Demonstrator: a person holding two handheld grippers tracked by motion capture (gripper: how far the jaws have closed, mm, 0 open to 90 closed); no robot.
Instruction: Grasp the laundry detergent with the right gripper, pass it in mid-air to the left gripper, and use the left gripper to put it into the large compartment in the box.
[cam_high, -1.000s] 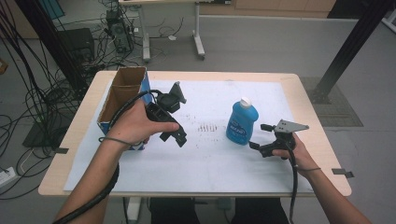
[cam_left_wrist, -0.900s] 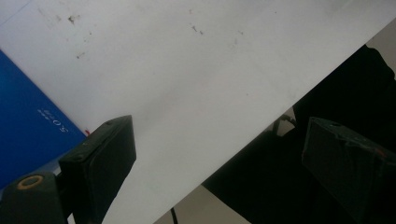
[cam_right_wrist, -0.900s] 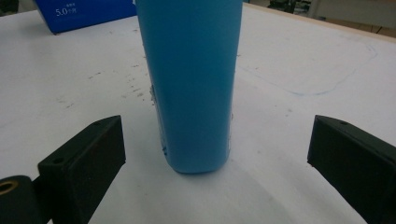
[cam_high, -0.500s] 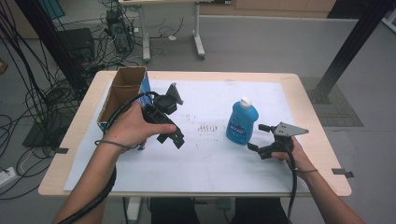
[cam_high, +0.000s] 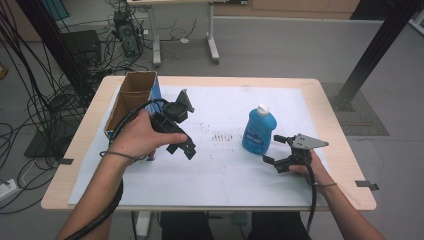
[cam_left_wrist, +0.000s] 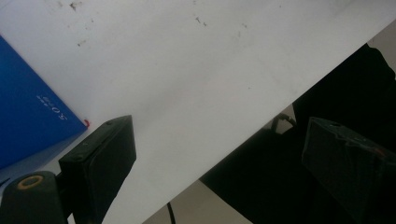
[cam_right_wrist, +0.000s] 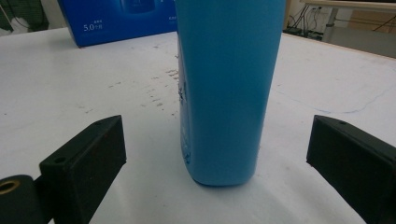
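High view: I am holding the right gripper (cam_high: 274, 149) low over the white sheet (cam_high: 220, 170), its jaws spread and pointing at the blue bottle (cam_high: 259, 131), which is standing upright just beyond them. I am keeping the left gripper (cam_high: 181, 147) raised beside the open cardboard box (cam_high: 131, 100), jaws apart and holding nothing.

Left gripper view: the spread jaws are framing bare sheet and the table edge, with the box's blue side (cam_left_wrist: 28, 112) lying at the left.

Right gripper view: the bottle (cam_right_wrist: 229, 88) is standing between the open jaws, touching neither.
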